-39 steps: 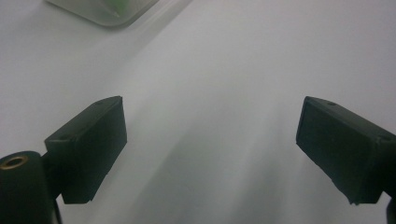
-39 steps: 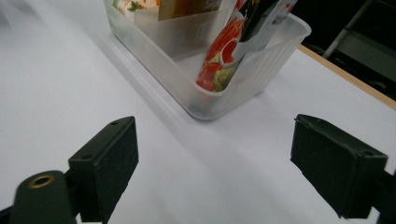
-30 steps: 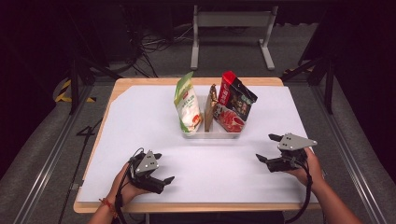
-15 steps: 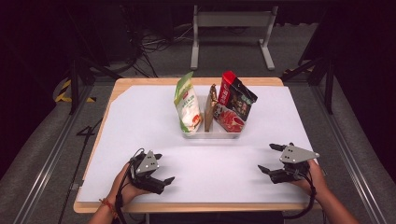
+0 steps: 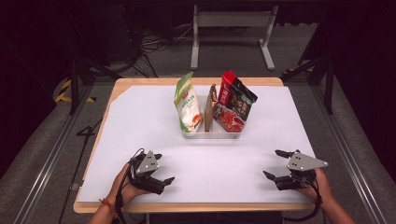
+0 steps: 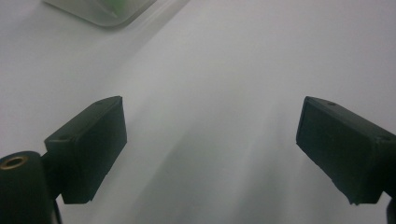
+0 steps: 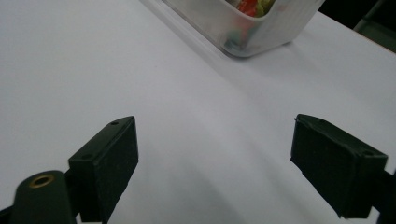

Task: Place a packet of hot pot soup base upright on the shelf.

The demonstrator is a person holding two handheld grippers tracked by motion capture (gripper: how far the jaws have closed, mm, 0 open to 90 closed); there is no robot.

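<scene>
Clear plastic bin (image 5: 212, 134), standing on the white sheet (image 5: 140, 121) that covers the worktop (image 5: 275, 81), about midway between the left and right edges and nearer the far edge than the near one. Four snack bags stand upright in it: a green-and-white bag (image 5: 187, 106) at its left end, a narrow brown bag (image 5: 210, 108) beside that, and at its right end a red bag (image 5: 229, 119) with a red-and-black bag (image 5: 237, 95) leaning behind it. Left gripper (image 5: 163, 168), held in a hand (image 5: 125, 186) close to the near-left corner of the worktop, jaws spread wide with nothing between them; bare white sheet lies between its pads (image 6: 88, 149) in the left gripper view, and a corner of the bin (image 6: 100, 11) shows at the top. Right gripper (image 5: 274, 164), held close to the near-right corner, well apart from the bin, jaws likewise parted and empty. In the right gripper view, the bin's rounded corner (image 7: 254, 32) sits ahead of the gripper (image 7: 215, 163).
</scene>
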